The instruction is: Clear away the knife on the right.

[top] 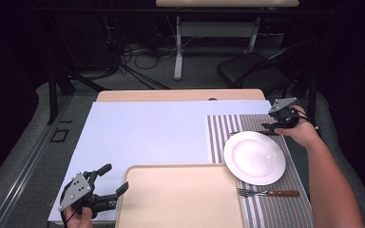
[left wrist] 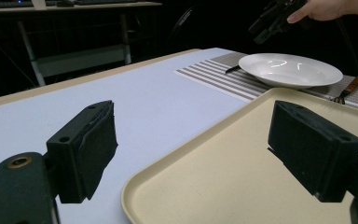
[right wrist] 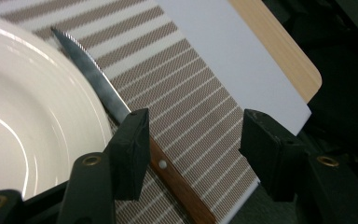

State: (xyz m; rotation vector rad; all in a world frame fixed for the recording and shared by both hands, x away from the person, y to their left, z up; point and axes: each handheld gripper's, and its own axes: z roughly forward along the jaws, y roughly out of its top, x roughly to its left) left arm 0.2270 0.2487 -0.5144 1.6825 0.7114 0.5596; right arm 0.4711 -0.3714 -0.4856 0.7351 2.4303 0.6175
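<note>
The right claw (right wrist: pixel 193 154) hung low over the knife (right wrist: pixel 121 112) at the far right of the surface (top: pixel 147 133), its jaws parted and not yet pressing on anything. One jaw sat on or just over the spot where blade met wooden handle; the other stood well off to the side over the striped placemat (right wrist: pixel 191 93). The knife lay flat on that mat, tucked right against the rim of the white plate (right wrist: pixel 23 107) — possibly a little under it, though that could not be told for sure.

That closeness was the main risk. With the near jaw wedged between plate and knife, a squeeze could have caught the plate's rim and nudged or tipped it. A flat, thin knife also offers little to bite on: the jaws might have slid over the handle and simply pushed it across the mat. Gripping at the blade end rather than the handle could have left it hanging unbalanced.

The left claw (top: pixel 111 183) rested released at the corner of the beige tray (top: pixel 180 199) — holding nothing. A fork (top: pixel 266 193) lay near the plate's front edge.
</note>
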